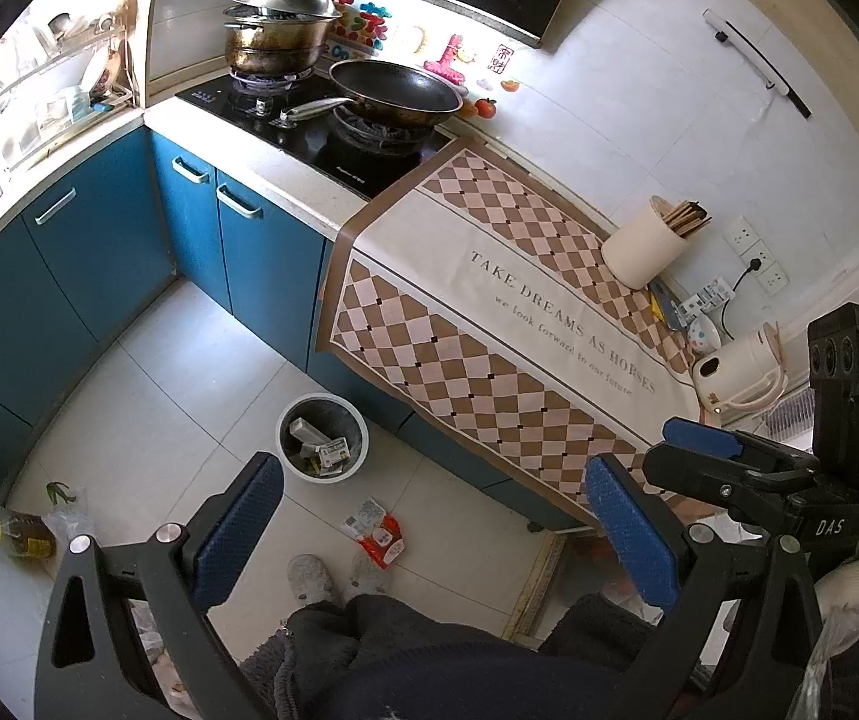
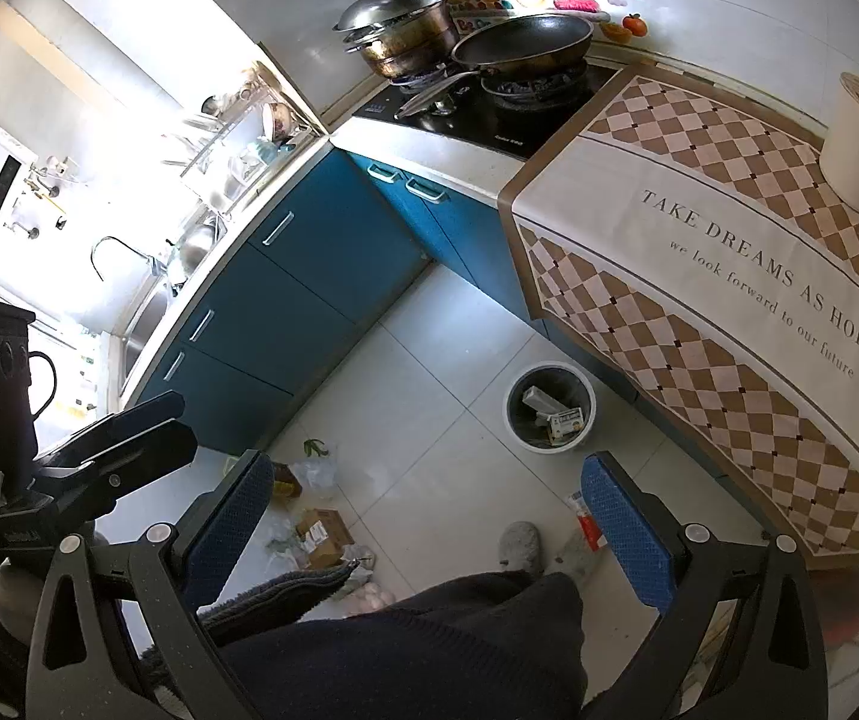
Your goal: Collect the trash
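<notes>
White floor tiles (image 1: 189, 396) carry the red wrapper (image 1: 376, 531) at six o'clock from the trash bin (image 1: 322, 439), just beside the person's slippers (image 1: 309, 579). Left gripper (image 1: 429, 540) and right gripper (image 2: 423, 531) hang high, jaws spread and empty. Descending, a finger could strike the feet or only push the flat wrapper along.

One bin (image 1: 322, 440), one red wrapper (image 1: 376, 531), two grippers (image 1: 435, 531), perhaps three boxes (image 1: 333, 453) binned
</notes>
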A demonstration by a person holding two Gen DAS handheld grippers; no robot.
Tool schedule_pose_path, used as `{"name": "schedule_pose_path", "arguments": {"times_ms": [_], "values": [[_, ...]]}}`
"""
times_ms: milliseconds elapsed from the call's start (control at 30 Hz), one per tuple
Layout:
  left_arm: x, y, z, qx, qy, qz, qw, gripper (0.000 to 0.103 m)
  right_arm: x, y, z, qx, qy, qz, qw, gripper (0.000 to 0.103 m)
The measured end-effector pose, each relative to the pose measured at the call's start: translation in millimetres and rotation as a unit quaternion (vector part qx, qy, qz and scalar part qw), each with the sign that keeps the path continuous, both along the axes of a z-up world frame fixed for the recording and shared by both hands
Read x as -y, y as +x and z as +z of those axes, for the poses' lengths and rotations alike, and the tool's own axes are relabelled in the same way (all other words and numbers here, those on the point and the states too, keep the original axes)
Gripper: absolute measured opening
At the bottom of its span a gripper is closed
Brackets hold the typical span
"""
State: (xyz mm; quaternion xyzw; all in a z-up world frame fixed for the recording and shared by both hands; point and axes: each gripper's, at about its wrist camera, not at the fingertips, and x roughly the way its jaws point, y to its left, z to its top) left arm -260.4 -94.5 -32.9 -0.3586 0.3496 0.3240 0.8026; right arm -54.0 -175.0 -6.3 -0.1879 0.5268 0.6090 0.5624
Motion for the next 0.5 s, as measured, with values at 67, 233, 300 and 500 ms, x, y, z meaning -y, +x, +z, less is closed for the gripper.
{"name": "schedule_pose_path", "arguments": {"times_ms": [67,233,300,500], "values": [[0.7,-0.1,0.3,0.0,0.0,-0.001,1.0,0.103,-0.3,-0.4,0.1,0.0,0.0,-0.001,1.0,0.103],[0.8,-0.3,-0.1,0.0,0.0,0.001,1.0,0.103,-0.3,-2.1,0.3,0.0,0.0,-0.001,1.0,0.103],[0.1,-0.5,0.1,0.001,0.0,0.0,1.0,0.103,-0.8,-1.8,-0.2,-0.001,0.0,-0.002,1.0,0.103],[6.0,1.7,4.2,0.004,0.007,0.0,1.0,0.103,-1.5,-1.3,-0.3,-0.001,0.0,-0.004,1.0,0.103]]}}
